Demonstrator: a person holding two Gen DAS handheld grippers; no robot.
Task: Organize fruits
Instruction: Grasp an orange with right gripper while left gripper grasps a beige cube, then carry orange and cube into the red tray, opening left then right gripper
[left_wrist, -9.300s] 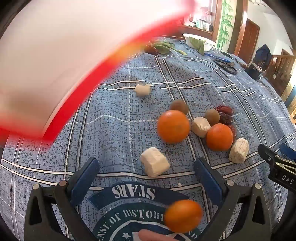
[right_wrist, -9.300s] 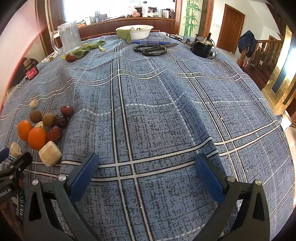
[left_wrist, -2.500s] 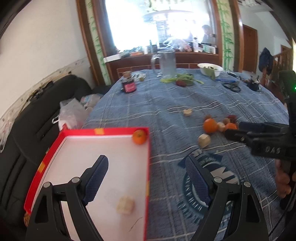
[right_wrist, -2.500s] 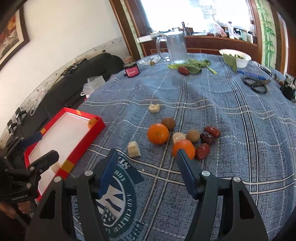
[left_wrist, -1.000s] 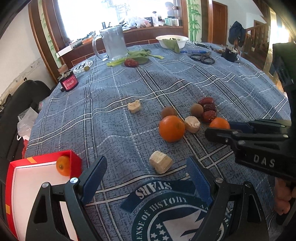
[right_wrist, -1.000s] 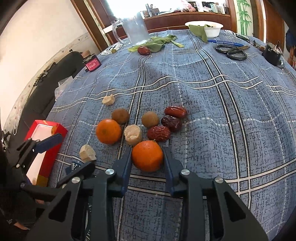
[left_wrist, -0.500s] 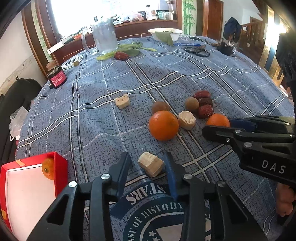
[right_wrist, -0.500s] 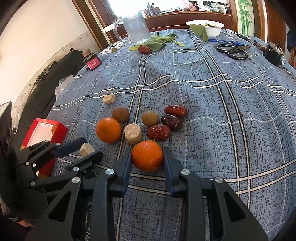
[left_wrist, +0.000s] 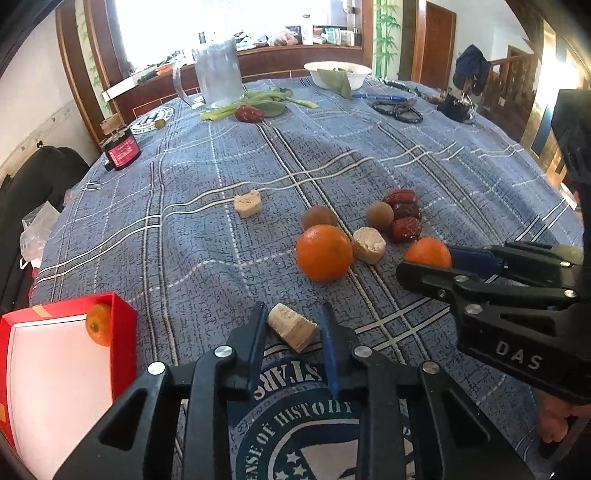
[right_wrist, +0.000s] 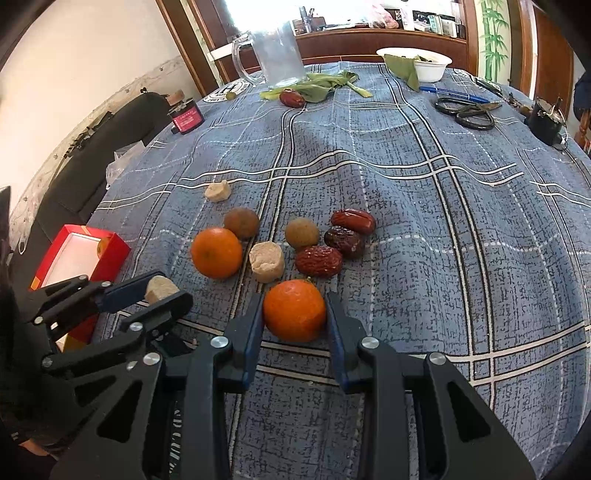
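Left wrist view: left gripper (left_wrist: 293, 328) pinches a pale chunk (left_wrist: 292, 331) at 6 o'clock; red box (left_wrist: 55, 373) sits around 8.

Right wrist view: right gripper (right_wrist: 294, 314) squeezes an orange (right_wrist: 294, 309) on the tablecloth (right_wrist: 424, 221), dead center.

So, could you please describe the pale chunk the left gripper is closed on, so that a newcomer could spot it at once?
Start at the red box on the tablecloth's near left edge. Just right of it, the left gripper pinches the beige chunk, beside the cloth's printed round emblem. Unlike the rounder pale piece among the oranges and the far one lying alone, it is wedge-shaped and sits between fingers.
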